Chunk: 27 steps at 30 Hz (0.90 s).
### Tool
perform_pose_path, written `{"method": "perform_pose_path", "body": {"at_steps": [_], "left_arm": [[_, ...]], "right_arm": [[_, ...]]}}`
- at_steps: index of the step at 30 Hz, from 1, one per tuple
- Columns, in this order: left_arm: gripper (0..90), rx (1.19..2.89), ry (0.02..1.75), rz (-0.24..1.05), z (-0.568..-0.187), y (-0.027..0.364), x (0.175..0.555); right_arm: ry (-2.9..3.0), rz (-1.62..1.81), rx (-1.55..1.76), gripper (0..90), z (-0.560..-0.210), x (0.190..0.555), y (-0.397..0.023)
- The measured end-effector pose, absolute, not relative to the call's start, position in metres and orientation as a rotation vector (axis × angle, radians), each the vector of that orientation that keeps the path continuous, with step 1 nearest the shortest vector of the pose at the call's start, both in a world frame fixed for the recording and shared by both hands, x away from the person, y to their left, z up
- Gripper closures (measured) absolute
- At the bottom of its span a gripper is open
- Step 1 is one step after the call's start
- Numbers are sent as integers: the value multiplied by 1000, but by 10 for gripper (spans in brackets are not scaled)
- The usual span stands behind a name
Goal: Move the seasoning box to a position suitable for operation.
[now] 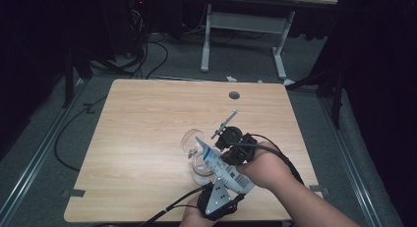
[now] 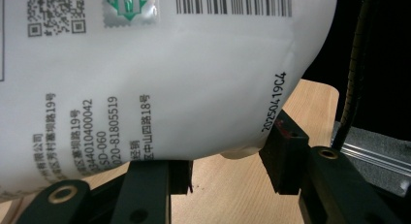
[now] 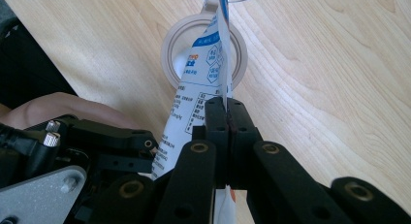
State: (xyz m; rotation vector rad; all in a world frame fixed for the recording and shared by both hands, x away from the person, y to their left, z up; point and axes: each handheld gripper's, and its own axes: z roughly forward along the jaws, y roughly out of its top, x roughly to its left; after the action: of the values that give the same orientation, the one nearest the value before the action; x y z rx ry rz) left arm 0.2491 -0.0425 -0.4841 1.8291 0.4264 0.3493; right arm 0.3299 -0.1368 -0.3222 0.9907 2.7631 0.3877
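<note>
At the near edge of the table [image 1: 137, 109], your left gripper [image 1: 220, 200] cradles the bottom end of a white printed pouch [image 1: 223, 168]; in the left gripper view the pouch [image 2: 160, 73] bulges between the two jaws, which stand apart with the right pad just touching its skin, so treat this as a loose support rather than a clamp. Just beyond, your right gripper [image 3: 226, 118] has its jaws clenched flat on the pouch's thin sealed edge [image 3: 220, 64], and your right hand [image 1: 263, 165] tilts the package forward. Farther on, the top corner of the pouch points into a clear glass [image 1: 193, 141], beside a roll of tape [image 3: 203, 49] lying flat on the wood. Judged as pouring: raise the left end gradually, keep the corner over the rim, and avoid squeezing abruptly, since the glass looks light enough to tip.
</note>
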Motion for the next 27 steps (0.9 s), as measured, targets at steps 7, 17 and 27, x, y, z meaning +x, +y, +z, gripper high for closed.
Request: {"method": "perform_pose_path", "body": {"at_steps": [7,17,27], "left_arm": [[597,1829,422,353,-484,-42,249],[597,1825,419,358,-482,-42,249],[597,1824,420,354,-482,-42,249]], "right_arm": [[2762,388,986,900,-322,329,-136],[2759,388,979,900,-319,329,-135],[2759,386,982,900,-319,329,-136]]}}
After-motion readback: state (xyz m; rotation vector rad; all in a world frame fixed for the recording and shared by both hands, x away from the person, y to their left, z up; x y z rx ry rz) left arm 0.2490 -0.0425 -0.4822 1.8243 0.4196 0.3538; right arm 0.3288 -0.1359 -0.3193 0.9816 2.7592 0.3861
